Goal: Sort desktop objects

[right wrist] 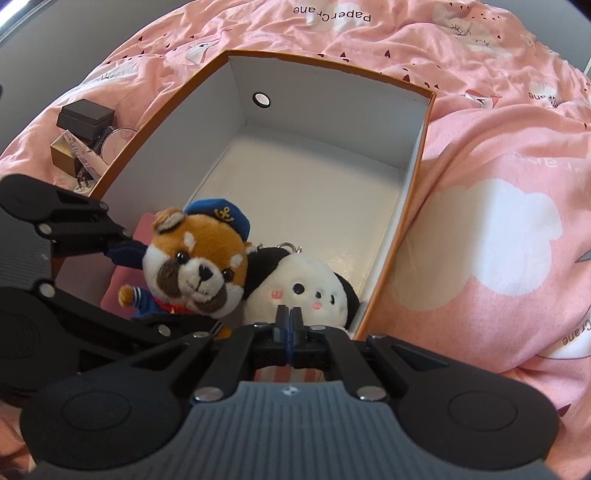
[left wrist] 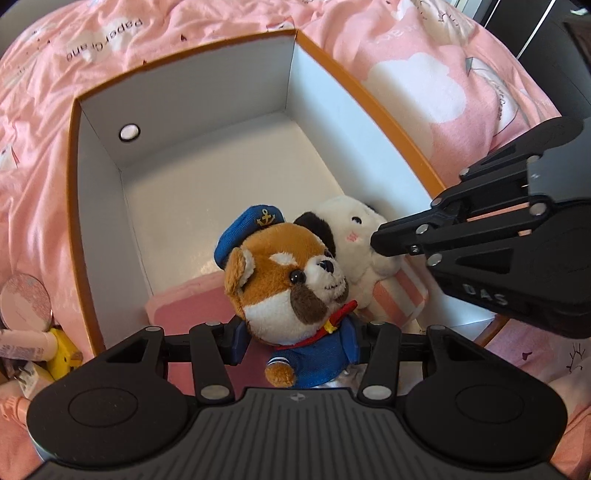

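Your left claw [left wrist: 293,341] grips the sailor dog plush [left wrist: 291,288], low inside the orange box [left wrist: 369,88]. Right claw [right wrist: 289,314] is fully closed, empty, nosing the white plush [right wrist: 306,291]. Risk: dropping the dog onto the white plush, so it tips or piles unevenly.

"PaperCrane" is printed in dark letters on the pink bedspread [left wrist: 221,33], upside down up top in the left wrist view, and again upside down on the bedspread [right wrist: 480,44] along the upper edge of the right wrist view. More of that word shows at the right there, cut to "ane" and "Crane" by folds. The black right gripper [left wrist: 380,240] carries raised letters "DAS" on its body. On the dog's blue cap [left wrist: 247,229], a gold anchor badge (a sign, no words).
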The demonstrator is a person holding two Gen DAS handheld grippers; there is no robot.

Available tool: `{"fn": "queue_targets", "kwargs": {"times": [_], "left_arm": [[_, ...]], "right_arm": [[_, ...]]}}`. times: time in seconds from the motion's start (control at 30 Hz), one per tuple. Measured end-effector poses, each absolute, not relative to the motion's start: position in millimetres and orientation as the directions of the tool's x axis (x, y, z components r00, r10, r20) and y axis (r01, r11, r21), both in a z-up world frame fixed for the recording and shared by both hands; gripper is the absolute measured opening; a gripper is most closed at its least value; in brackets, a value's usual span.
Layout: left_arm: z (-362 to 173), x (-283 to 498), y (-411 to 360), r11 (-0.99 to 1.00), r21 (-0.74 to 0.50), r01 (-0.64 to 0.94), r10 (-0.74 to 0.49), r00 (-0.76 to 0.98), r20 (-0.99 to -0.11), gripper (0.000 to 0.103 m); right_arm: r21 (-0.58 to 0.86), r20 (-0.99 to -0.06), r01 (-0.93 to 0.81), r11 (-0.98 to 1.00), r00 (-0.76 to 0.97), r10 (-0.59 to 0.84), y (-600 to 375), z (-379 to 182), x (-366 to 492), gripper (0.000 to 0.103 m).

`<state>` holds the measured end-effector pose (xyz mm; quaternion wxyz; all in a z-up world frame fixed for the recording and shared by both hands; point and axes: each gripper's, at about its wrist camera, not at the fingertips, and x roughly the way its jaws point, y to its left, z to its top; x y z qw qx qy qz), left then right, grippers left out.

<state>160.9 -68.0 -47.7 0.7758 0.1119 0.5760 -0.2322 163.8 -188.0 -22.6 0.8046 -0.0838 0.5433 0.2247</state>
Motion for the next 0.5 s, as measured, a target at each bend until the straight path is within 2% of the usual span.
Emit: {"fn": "queue_targets", "kwargs": {"times": [0.17, 0.23, 0.37, 0.43, 0.5], "left_arm": [[-54.8, 165.0, -67.9, 0.868, -0.093, 0.488, -0.222, 0.214, -0.951, 0.058], [-53.7, 164.7, -65.6, 0.871, -0.094, 0.483, -0.226, 0.222, -0.948, 0.061], [-47.0, 160.8, -55.9, 0.869, -0.102, 0.484, -0.248, 0.248, -0.937, 0.063], [-44.9, 159.9, -49.9, 0.872, -0.111, 0.477, -0.257, 0.253, -0.933, 0.064], [-42.0, 158.0, -45.1, 0.876, -0.114, 0.468, -0.259, 0.259, -0.931, 0.064]], "right_arm": [[0.122, -0.912, -0.451, 0.884, 0.301, 0.280, -189.1, -20.8, 163.4, 0.000], [0.122, -0.906, -0.460, 0.880, 0.309, 0.288, -189.8, -16.4, 161.6, 0.005], [0.121, -0.892, -0.499, 0.858, 0.324, 0.314, -191.3, -6.4, 157.6, 0.009], [0.108, -0.891, -0.531, 0.840, 0.324, 0.319, -188.8, -2.9, 158.6, 0.019], [0.059, -0.894, -0.582, 0.811, 0.330, 0.302, -181.4, -1.0, 160.9, 0.024]]}}
